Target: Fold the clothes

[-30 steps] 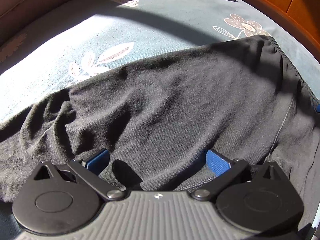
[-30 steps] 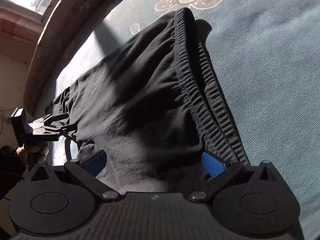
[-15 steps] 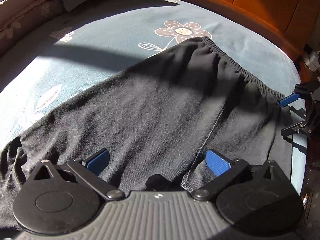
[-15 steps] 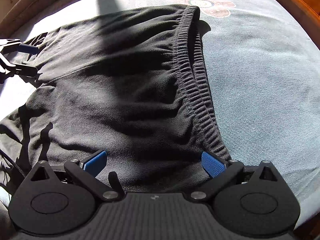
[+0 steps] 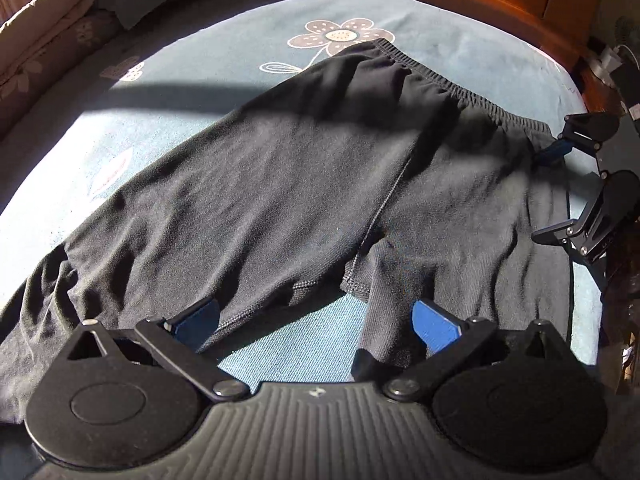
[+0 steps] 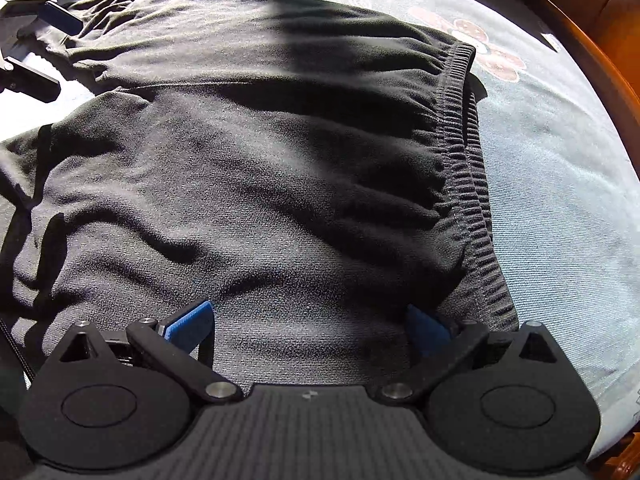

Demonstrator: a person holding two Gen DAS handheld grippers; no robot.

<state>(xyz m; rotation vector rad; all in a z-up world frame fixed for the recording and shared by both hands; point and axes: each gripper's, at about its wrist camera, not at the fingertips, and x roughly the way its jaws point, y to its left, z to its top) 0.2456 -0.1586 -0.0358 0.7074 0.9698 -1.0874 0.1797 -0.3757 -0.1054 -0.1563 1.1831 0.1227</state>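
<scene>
- Left wrist view: black trousers (image 5: 280, 184) spread flat across a blue flowered bed cover (image 5: 192, 80), elastic waistband (image 5: 448, 84) toward upper right of frame, legs running off to lower left.
- Left gripper (image 5: 316, 320) low in frame with blue pads wide apart, clamped on nothing — crotch seam and a loose inner-leg edge lying just ahead, bare cover showing between the pads.
- Right gripper (image 5: 576, 184) seen at right edge of frame, just beside the waistband corner; also parted there.
- Right wrist view: right gripper (image 6: 308, 328) low in frame, pads wide apart over the hip cloth, ribbed waistband (image 6: 464, 152) running down the right side to the right-hand pad. Nothing pinched.
- Wooden bed frame (image 6: 600, 72) curving round the upper right.
- Step in hand, by judgement: garment laid out, both grippers lining up for the first grab — no fold begun.
- Next move likely calls for: dropping each gripper onto a doubled edge, closing on both layers at once, then lifting together so one leg lands over the other.
- Risk: thin knit slipping out, or only the top layer caught.
</scene>
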